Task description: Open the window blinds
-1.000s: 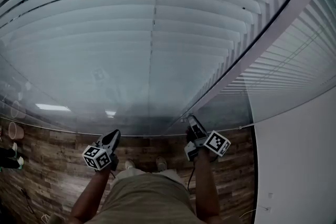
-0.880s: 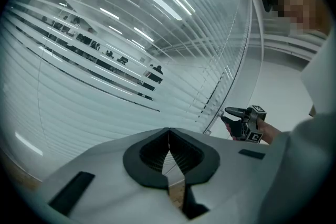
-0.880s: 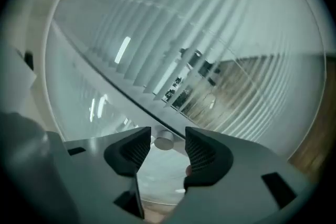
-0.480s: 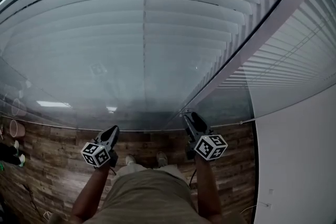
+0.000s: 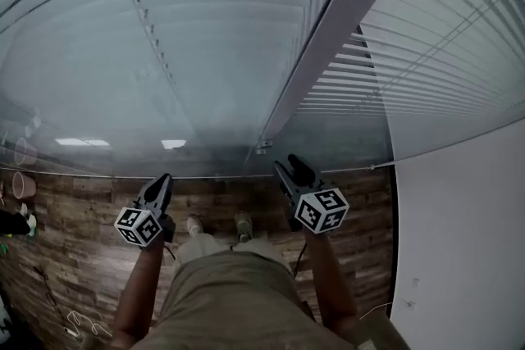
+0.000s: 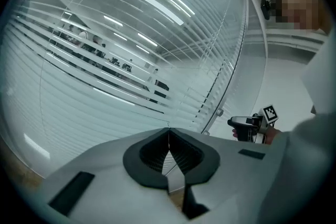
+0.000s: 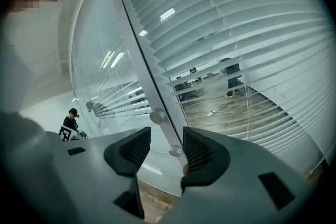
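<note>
Hanging behind glass [image 5: 98,152], blinds [image 5: 221,20] stand ahead of right tongs [image 5: 288,164]

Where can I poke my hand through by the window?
The gap between the left gripper and the right gripper, above the shoes, looks free. Around the right gripper it's tight: its jaws have just been opening, a frame knob between them. The floor is crowded at its left edge: cup, cables.
</note>
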A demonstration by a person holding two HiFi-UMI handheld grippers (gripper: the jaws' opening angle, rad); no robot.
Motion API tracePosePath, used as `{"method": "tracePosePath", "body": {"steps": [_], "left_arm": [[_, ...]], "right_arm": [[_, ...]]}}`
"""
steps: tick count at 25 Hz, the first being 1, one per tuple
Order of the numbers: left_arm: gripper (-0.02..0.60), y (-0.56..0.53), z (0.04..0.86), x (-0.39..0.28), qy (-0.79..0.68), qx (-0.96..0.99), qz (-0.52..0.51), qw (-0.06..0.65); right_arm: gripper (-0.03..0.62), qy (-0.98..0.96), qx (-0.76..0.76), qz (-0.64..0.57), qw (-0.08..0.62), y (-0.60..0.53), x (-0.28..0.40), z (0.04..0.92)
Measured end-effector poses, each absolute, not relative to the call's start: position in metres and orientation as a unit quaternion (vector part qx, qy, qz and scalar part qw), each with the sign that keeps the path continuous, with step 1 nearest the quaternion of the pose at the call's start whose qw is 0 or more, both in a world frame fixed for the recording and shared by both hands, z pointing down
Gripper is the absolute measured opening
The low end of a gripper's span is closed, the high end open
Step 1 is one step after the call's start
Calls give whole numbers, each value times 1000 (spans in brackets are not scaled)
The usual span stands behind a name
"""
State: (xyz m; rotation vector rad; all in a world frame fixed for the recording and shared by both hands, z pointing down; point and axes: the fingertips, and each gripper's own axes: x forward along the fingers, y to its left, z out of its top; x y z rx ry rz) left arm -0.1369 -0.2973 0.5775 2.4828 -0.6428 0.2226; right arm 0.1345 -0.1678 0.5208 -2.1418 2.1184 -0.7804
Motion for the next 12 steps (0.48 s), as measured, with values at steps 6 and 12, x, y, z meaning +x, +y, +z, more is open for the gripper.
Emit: {"method": "tracePosePath", "body": {"steps": [6,12], "left_arm": [[15,-263,576,-72,-250,928,74,268],[15,-238,568,-51,-258,928,73,258]], "right_arm": [[195,716,-644,-266,-44,-155,187,543],[195,748,-605,-254,-101,-154,196,547]]}}
